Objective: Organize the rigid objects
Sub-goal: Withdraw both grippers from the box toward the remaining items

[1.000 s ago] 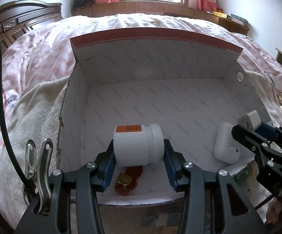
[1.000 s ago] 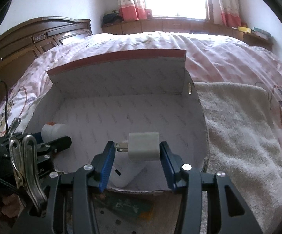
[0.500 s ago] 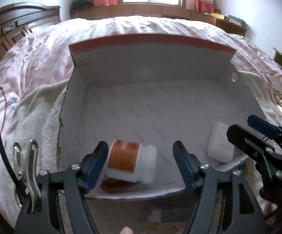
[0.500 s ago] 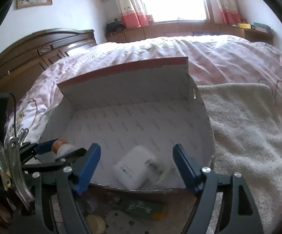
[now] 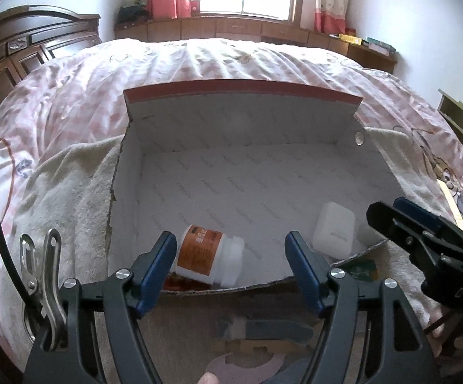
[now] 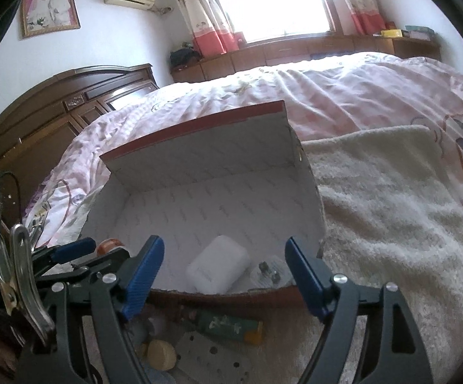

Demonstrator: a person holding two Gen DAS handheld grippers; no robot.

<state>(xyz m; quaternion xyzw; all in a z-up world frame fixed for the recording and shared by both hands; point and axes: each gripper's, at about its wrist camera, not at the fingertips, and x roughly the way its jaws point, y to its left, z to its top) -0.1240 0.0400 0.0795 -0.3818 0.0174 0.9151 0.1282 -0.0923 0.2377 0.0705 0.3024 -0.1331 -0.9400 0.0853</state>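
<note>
Left wrist: box [image 5: 129, 172] wall half-hides charger [image 5: 364, 233]

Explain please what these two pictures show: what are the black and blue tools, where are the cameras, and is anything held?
No robot is here: a person holds one hand tool in each hand, and each tool carries a camera looking along its two fingers. One picture comes from the left tongs, the other from the right tongs. Both stand open and hold nothing. On the bed lies an open white cardboard box with a red edge. Inside it lie a white plastic bottle with an orange label, on its side, a white rounded case, and a small white plug adapter.
</note>
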